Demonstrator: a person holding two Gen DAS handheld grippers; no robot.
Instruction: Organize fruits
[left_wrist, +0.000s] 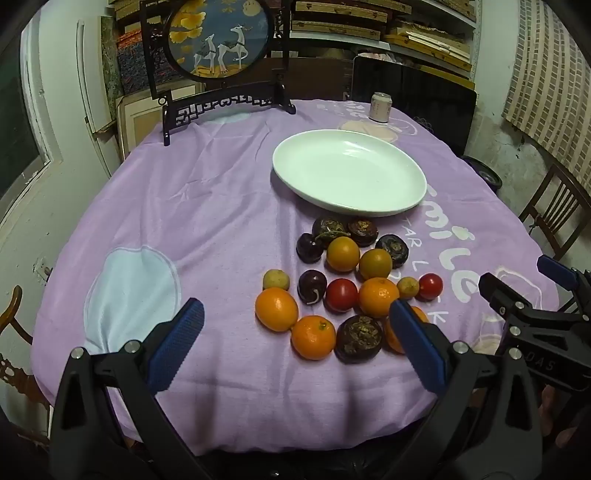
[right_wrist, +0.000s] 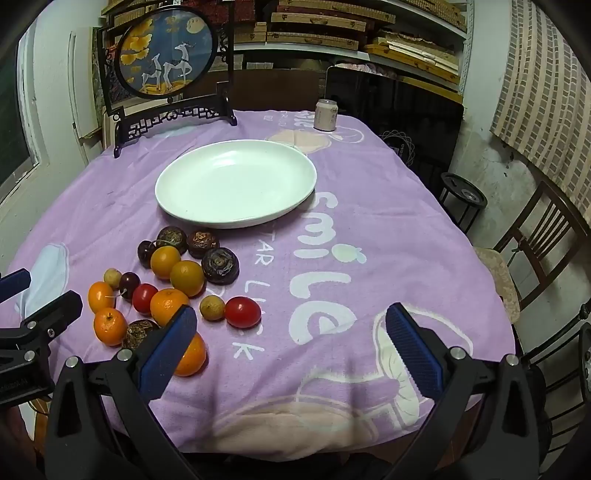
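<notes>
A heap of fruit lies on the purple tablecloth (left_wrist: 207, 229): several oranges (left_wrist: 313, 336) (right_wrist: 110, 326), red tomatoes (left_wrist: 341, 294) (right_wrist: 242, 312), dark plums (left_wrist: 312, 286), wrinkled dark fruits (left_wrist: 359, 339) (right_wrist: 220, 266) and small yellowish ones (left_wrist: 276, 279) (right_wrist: 212, 307). Behind it stands an empty white plate (left_wrist: 349, 171) (right_wrist: 236, 182). My left gripper (left_wrist: 295, 317) hangs open above the near edge of the heap, nothing between its blue pads. My right gripper (right_wrist: 291, 321) is open over bare cloth to the right of the fruit; its left finger (right_wrist: 168, 350) covers part of an orange.
A framed round deer picture (left_wrist: 218, 37) (right_wrist: 166, 51) on a black stand sits at the table's far left. A pale can (left_wrist: 380, 107) (right_wrist: 326, 115) stands at the far edge. Wooden chairs (right_wrist: 543, 243) flank the table; shelves fill the back wall.
</notes>
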